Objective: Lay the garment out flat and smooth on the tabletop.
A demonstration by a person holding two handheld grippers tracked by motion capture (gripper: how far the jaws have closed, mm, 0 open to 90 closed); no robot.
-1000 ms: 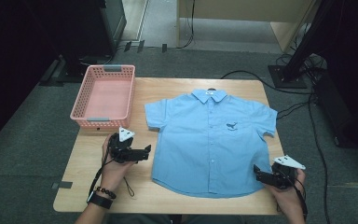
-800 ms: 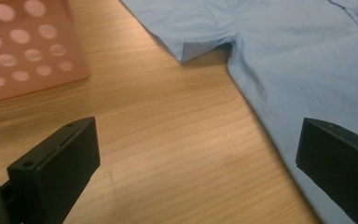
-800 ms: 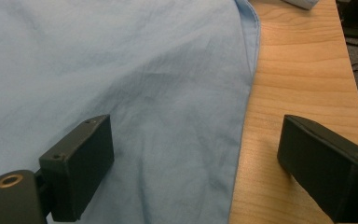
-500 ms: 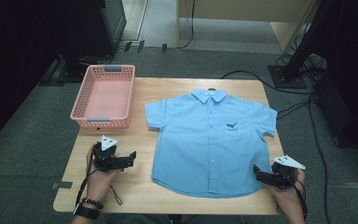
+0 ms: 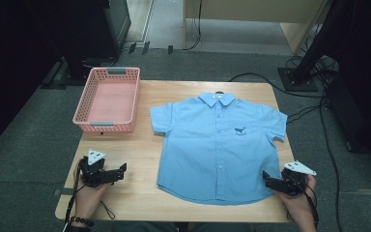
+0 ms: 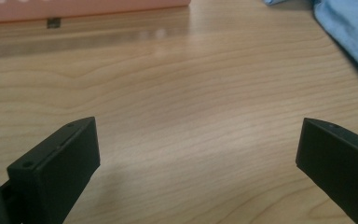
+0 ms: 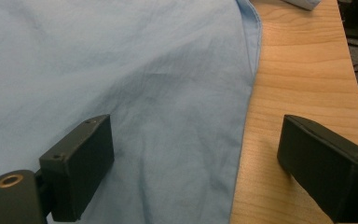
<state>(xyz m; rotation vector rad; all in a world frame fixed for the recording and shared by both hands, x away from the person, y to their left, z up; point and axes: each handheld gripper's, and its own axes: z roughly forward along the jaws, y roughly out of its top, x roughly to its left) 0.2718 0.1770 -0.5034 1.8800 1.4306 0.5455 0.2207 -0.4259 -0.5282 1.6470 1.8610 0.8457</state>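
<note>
A light blue short-sleeved shirt (image 5: pixel 220 147) lies flat and buttoned on the wooden table (image 5: pixel 140 159), collar toward the far edge. My left gripper (image 5: pixel 121 170) rests open over bare wood near the front left, well clear of the shirt's left hem. In the left gripper view its jaws stand wide apart over the wood (image 6: pixel 186 107), with the shirt (image 6: pixel 349 32) at the upper right. My right gripper (image 5: pixel 265 180) is open at the shirt's bottom right corner. In the right gripper view the shirt (image 7: pixel 121 70) and its side edge lie between the spread jaws.
A pink plastic basket (image 5: pixel 107 100) stands at the table's back left, and its base (image 6: pixel 74 9) runs along the top of the left gripper view. Cables (image 5: pixel 314 111) trail on the floor at the right. Dark furniture stands beyond the table.
My left gripper has drawn back leftward and toward the front edge, away from the shirt's left hem. The right gripper has hardly moved.
</note>
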